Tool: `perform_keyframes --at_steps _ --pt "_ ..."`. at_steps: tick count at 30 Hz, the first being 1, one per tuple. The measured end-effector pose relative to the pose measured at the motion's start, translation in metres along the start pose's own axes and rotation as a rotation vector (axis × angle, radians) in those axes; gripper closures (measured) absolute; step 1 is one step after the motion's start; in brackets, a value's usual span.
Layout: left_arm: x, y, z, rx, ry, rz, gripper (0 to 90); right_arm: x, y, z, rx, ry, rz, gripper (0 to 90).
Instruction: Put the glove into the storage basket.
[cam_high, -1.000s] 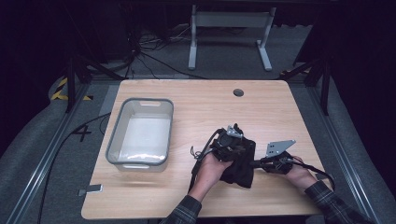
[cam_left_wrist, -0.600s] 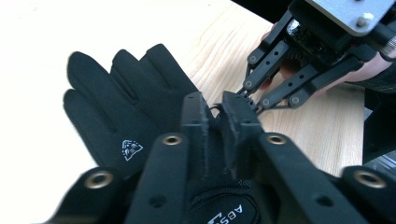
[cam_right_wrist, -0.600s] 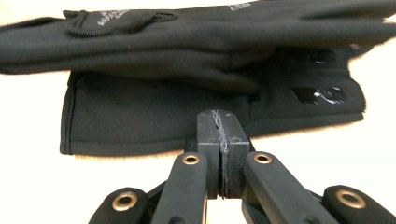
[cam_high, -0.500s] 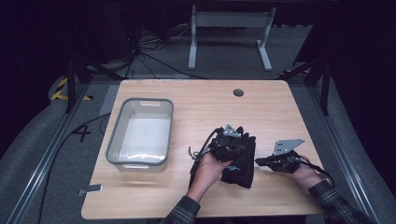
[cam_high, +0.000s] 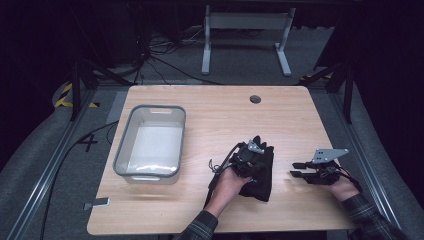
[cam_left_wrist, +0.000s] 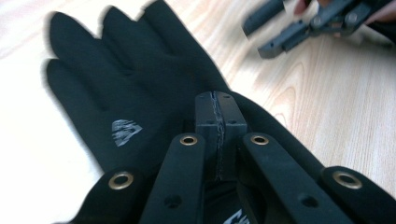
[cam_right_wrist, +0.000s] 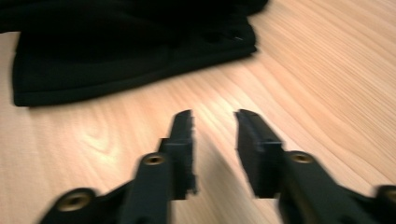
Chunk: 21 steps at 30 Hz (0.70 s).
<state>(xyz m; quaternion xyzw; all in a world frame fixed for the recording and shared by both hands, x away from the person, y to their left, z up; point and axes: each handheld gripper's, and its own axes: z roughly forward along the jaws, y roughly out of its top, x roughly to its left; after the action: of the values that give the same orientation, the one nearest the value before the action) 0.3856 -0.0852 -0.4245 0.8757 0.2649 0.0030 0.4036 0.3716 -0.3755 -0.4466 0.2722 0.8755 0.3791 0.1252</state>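
Observation:
A black glove (cam_high: 261, 175) lies flat on the wooden table (cam_high: 215, 115), its fingers pointing away from the person. My left gripper (cam_high: 251, 159) rests over the glove's palm; in the left gripper view its jaws (cam_left_wrist: 216, 100) are pressed together, and I see no fabric between the pads. The glove (cam_left_wrist: 140, 88) carries a small grey logo. My right gripper (cam_high: 294, 169) hovers over bare wood to the right of the glove. Its jaws (cam_right_wrist: 215, 119) have just been opening and stand apart with nothing between them. The glove's cuff edge (cam_right_wrist: 116, 60) lies ahead of them.
A clear plastic bin (cam_high: 150, 109) with a grey rim stands on the left part of the table. A round cable hole (cam_high: 255, 99) sits near the far edge. The right gripper (cam_left_wrist: 299, 28) appears at the top right of the left gripper view.
The right gripper has moved right, away from the glove, and its jaws have opened. The left gripper has stayed over the glove.

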Motion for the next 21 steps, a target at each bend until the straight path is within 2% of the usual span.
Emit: perform_keyframes --at_steps 1,2,11,15,21 --pt "-0.003 0.0 0.007 0.017 -0.006 0.005 89.7 -0.003 -0.004 -0.003 -0.004 -0.028 0.012 49.9" --pt "-0.004 0.0 0.01 0.02 -0.008 0.009 89.7 -0.003 -0.006 -0.003 -0.005 -0.035 0.017 46.8" --pt "-0.009 -0.003 0.036 0.075 -0.009 0.028 89.6 -0.011 -0.016 -0.005 -0.003 -0.071 0.048 30.6" --pt "-0.011 -0.003 0.031 0.062 -0.008 0.027 86.7 -0.012 -0.016 -0.003 0.002 -0.072 0.051 27.1" --pt "-0.008 -0.003 0.008 0.024 0.007 0.019 86.6 -0.012 -0.016 -0.001 -0.001 -0.072 0.043 26.6"
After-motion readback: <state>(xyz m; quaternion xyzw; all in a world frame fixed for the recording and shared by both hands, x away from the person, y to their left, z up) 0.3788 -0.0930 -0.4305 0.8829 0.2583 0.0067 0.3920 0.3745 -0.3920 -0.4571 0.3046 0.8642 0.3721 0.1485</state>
